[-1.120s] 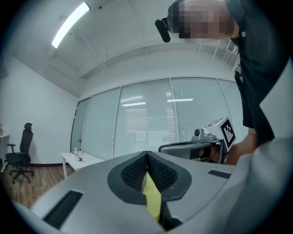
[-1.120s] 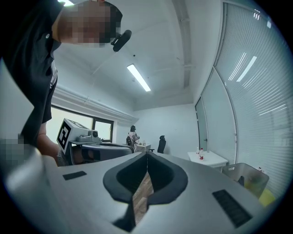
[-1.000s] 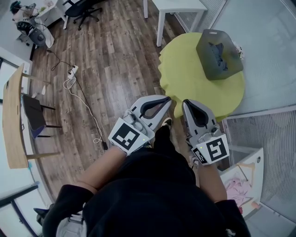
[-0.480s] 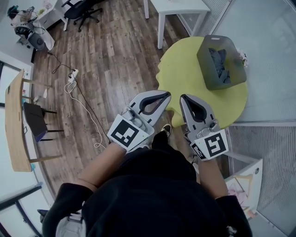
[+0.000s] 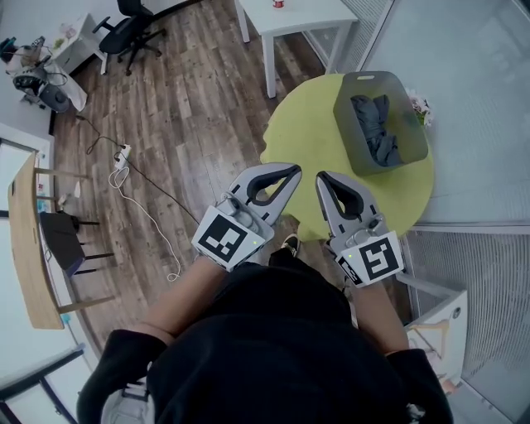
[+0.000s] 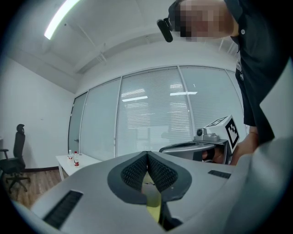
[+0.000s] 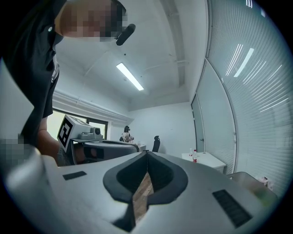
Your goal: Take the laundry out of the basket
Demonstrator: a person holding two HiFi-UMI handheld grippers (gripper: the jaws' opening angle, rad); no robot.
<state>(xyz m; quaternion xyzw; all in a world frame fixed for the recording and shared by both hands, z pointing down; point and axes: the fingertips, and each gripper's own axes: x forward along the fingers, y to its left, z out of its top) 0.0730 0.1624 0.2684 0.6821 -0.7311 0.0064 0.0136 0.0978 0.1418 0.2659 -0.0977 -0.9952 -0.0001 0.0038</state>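
Hovering | left gripper (image 5: 291, 174), right gripper (image 5: 323, 180) pressed together | laundry (image 5: 374, 126) in basket (image 5: 342, 116), well apart

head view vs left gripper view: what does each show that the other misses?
Head view only: the grey basket with dark laundry in it, standing on the round yellow surface, and the wood floor with a power strip.

Left gripper view only: the ceiling light, and a close look along the left gripper, whose jaws are together with nothing between them.

Both: the two grippers side by side, including the right gripper, and the white table.
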